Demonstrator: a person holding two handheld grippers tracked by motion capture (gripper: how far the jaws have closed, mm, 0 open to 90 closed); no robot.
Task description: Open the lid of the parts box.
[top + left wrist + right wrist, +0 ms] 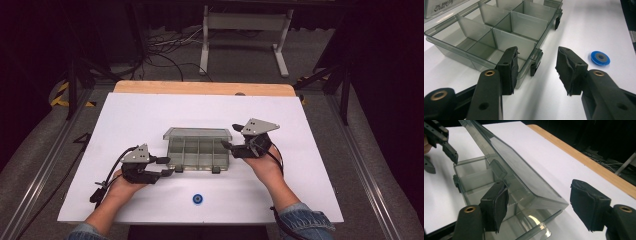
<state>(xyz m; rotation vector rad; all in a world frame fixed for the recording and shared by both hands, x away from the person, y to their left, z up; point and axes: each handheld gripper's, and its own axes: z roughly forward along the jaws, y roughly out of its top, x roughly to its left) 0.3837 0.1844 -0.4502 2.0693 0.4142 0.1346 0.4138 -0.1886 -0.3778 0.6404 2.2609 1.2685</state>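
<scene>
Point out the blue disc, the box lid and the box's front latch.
blue disc [600, 57]: left gripper view, on its grey centre.
lid [524, 166]: right gripper view, middle of its clear panel.
latch [533, 69]: left gripper view, the dark clip at the box's near corner.

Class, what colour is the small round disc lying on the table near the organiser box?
Blue disc with a dark centre; clearest in the left gripper view.

dark printing showing on the clear box lid [441, 6] at far left, too blurred for reading, nothing else lettered
</scene>
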